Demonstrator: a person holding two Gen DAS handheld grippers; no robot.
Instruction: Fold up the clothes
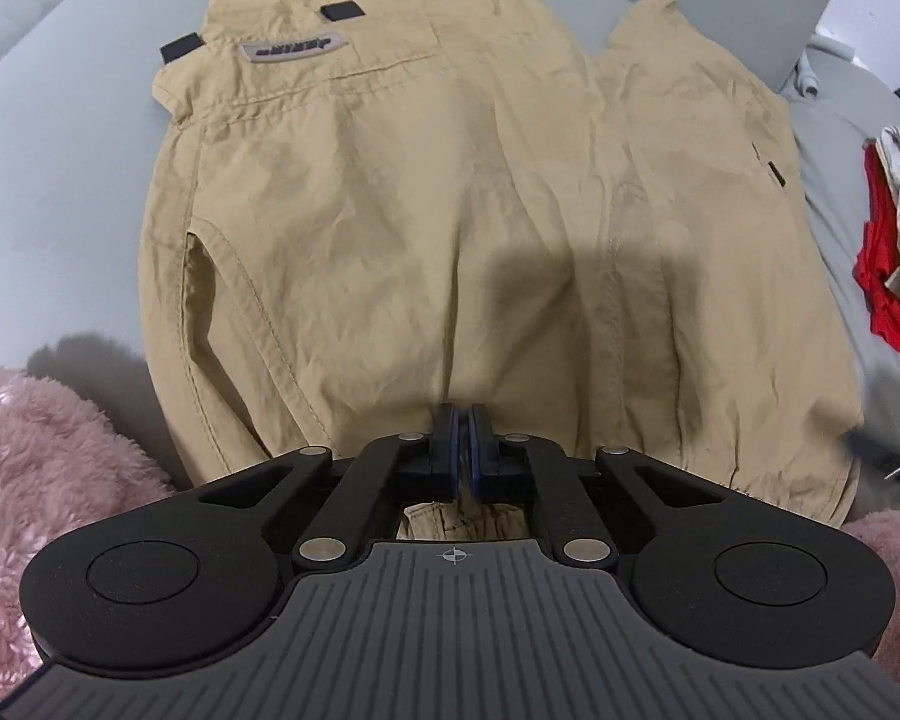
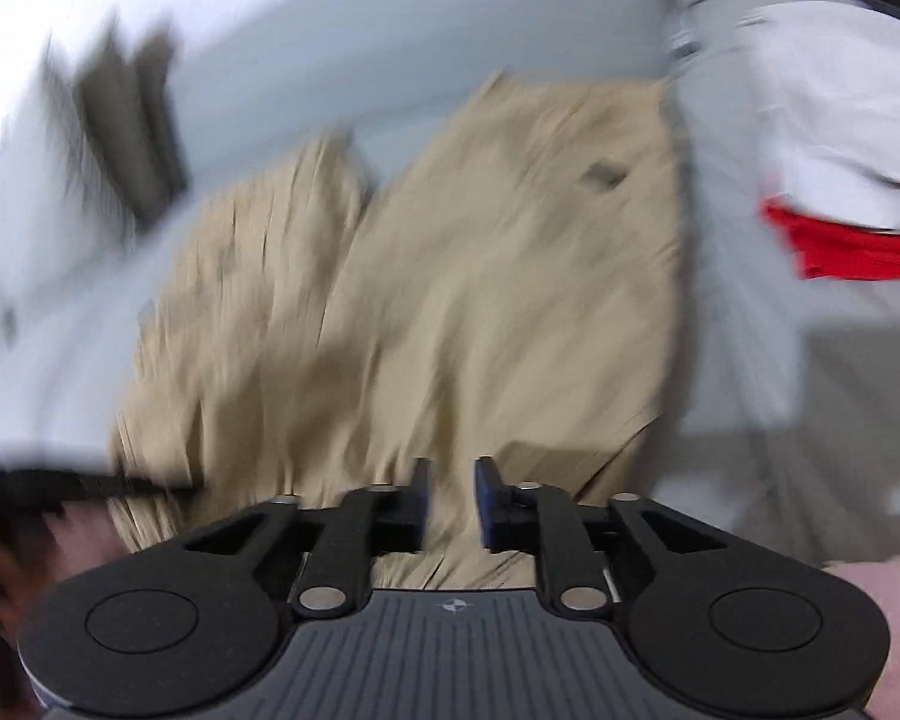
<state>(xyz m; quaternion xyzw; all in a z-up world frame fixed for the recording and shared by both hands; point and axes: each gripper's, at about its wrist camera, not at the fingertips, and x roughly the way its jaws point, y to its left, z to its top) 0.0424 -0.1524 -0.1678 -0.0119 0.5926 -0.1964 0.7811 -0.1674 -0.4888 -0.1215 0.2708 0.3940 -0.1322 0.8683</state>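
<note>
A: Where are the trousers (image 1: 426,192)?

B: Spread flat on the grey bed (image 1: 72,138), legs running away from me. Using the grey patch (image 1: 294,50) on them as my mark: L claw (image 1: 462,420) sits at the hem nearest me, opposite end from the patch. Pink fleece (image 1: 42,468) is on the near side too, left of the hem. Red top (image 1: 882,288) lies well right of the patch, off the trousers.

A: L claw state?

B: Pads nearly together at the cloth edge. Can't tell if any fabric is actually pinched, the tips hide it.

A: R claw (image 2: 452,483)?

B: Jaws apart, nothing clamped, trousers just under them. That view's badly blurred, so I'm not trusting detail there.

A: Risks?

B: Imo three. L may have closed on air or one layer only, so a lift would leave the under layer behind and skew the fold. R isn't gripping yet; if L pulls alone the hem twists toward the patch side. And a low drag could snag the fleece.
</note>
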